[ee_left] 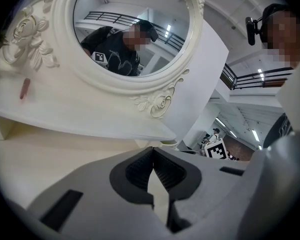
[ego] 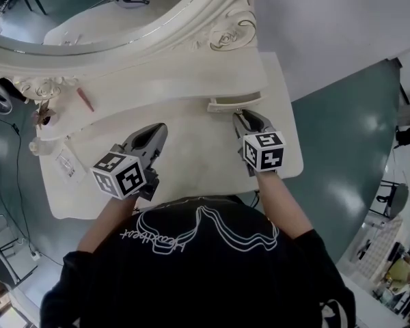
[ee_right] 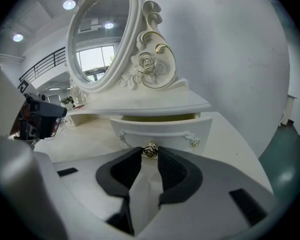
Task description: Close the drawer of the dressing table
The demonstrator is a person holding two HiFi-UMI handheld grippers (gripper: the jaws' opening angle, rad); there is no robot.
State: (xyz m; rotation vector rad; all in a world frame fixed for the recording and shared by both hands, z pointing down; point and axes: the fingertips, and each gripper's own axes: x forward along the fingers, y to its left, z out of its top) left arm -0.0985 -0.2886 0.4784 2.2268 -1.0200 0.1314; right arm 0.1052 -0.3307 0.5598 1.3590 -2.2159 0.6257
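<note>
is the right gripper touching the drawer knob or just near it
Touching. The right gripper view shows the right gripper with both jaw tips pressed against the sides of the knob on the drawer, no gap showing.

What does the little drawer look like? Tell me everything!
The drawer is creamy white and looks like painted wood, with a curved front, a raised trim and a small shiny rose-shaped knob. It sits under the raised shelf, pulled partly out. The right gripper pinches its knob.
</note>
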